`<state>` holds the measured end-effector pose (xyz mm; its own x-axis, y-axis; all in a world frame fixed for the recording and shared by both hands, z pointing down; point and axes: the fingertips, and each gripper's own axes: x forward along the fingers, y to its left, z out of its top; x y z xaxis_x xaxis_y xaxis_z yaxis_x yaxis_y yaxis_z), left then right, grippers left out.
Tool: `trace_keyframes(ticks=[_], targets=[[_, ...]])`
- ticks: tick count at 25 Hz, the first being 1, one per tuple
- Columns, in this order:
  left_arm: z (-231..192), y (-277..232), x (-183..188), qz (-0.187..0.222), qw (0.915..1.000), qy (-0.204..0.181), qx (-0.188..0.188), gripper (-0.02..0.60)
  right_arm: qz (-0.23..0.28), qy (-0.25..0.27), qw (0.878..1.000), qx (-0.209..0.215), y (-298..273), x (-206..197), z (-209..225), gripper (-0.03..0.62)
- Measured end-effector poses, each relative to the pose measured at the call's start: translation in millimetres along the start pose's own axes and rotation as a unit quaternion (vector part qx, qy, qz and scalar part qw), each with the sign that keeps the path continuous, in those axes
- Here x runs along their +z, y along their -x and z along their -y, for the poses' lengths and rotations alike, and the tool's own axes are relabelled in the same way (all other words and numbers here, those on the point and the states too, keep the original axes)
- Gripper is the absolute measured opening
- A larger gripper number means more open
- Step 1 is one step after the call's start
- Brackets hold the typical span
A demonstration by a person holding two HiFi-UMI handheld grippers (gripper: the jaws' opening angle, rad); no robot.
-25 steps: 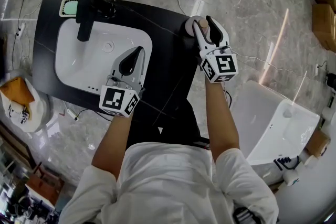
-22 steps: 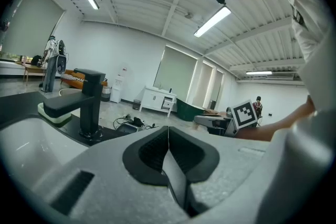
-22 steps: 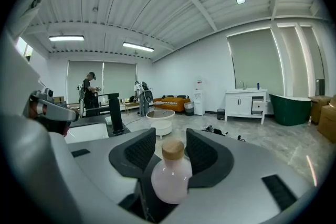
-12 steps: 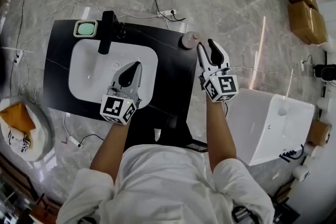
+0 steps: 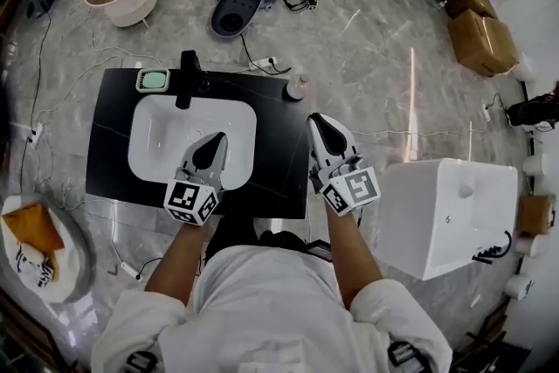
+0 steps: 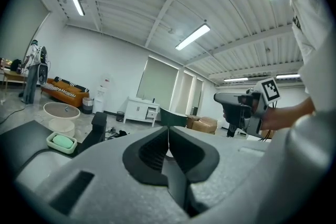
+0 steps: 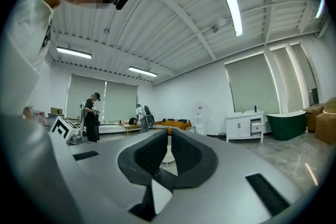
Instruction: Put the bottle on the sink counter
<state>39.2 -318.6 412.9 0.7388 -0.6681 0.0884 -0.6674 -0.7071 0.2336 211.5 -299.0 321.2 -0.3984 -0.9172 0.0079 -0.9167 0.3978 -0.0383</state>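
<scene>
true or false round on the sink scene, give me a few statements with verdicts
1. The bottle stands upright on the black counter, to the right of the white basin. True.
2. The right gripper holds the bottle. False: its jaws are closing with nothing between them, and the bottle stands apart from it.
3. A green soap dish sits on the counter beside the black faucet. True.
4. The left gripper has its jaws spread wide. False: its jaws are together and empty, above the basin.
</scene>
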Motion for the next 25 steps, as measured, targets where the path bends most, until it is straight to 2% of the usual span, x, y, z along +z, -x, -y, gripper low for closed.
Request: trace_keyframes(ticks=[5, 8, 11, 15, 19, 25], targets=[[34.3, 40.3, 18.8, 0.015, 0.9995, -0.023, 0.014, 0.017, 0.03, 0.006, 0.999, 0.024, 54.0, 35.8, -38.0, 0.02], [61.9, 73.7, 27.2, 0.032, 0.9987, -0.028, 0.027, 0.017, 0.035, 0.007, 0.999, 0.028, 92.7, 43.1, -56.2, 0.018], [90.4, 105.5, 26.6, 0.03, 0.9981, -0.042, 0.033, 0.015, 0.046, 0.01, 0.998, 0.038, 134.3, 47.1, -75.9, 0.018], [127.6, 147.8, 21.1, 0.026, 0.9975, -0.05, 0.043, 0.015, 0.049, 0.01, 0.997, 0.054, 184.2, 36.3, -100.7, 0.018], [161.9, 189.2, 13.2, 0.018, 0.9971, -0.056, 0.049, 0.015, 0.058, -0.033, 0.996, 0.057, 232.3, 17.1, -120.1, 0.018], [181.6, 223.9, 9.8, 0.023, 0.9965, -0.052, 0.062, 0.015, 0.037, -0.055, 0.997, 0.046, 268.8, -9.2, -148.7, 0.017]])
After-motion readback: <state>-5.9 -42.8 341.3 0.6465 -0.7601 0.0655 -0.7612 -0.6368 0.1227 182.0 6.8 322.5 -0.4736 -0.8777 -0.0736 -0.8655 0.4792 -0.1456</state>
